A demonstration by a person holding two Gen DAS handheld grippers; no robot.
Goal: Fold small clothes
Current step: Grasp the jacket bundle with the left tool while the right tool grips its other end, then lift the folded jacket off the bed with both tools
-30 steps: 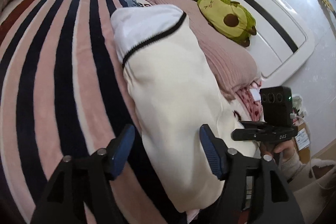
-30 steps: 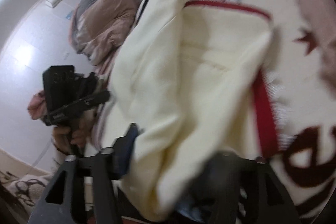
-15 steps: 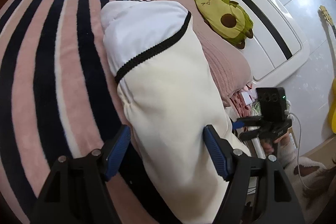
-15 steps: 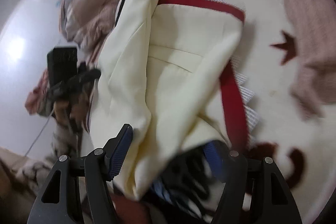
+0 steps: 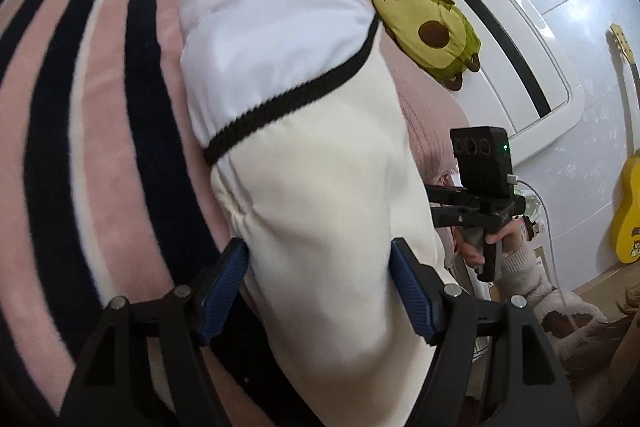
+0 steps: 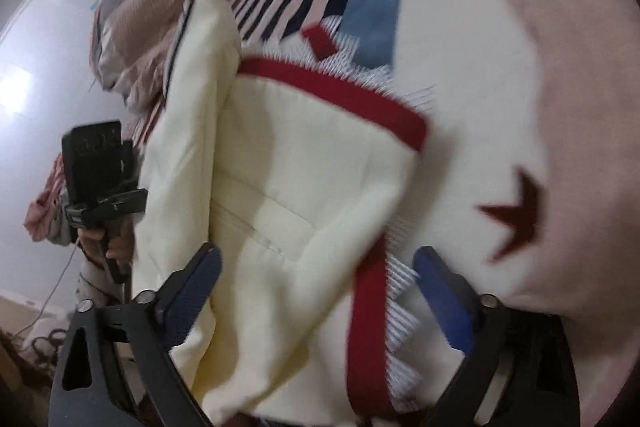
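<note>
A cream garment (image 5: 320,187) with a white lining and a black trim line (image 5: 296,107) lies along the striped bed. My left gripper (image 5: 320,283) is open, its blue pads on either side of the garment's near end. In the right wrist view the same cream garment (image 6: 288,195) shows a red trim band (image 6: 344,91) and a fold. My right gripper (image 6: 320,291) is open over the garment's near edge. Each gripper's handle and the hand holding it show in the other view.
The bed has a pink, navy and white striped blanket (image 5: 80,107). A green avocado plush (image 5: 428,27) lies by the white headboard (image 5: 500,27). A pink quilt (image 5: 424,107) lies right of the garment. A yellow guitar (image 5: 628,203) leans on the wall.
The left gripper moved closer along the garment and stayed open. The right gripper, with cloth between its fingers a second ago, now stands wide open and the folded cloth has dropped flatter.
</note>
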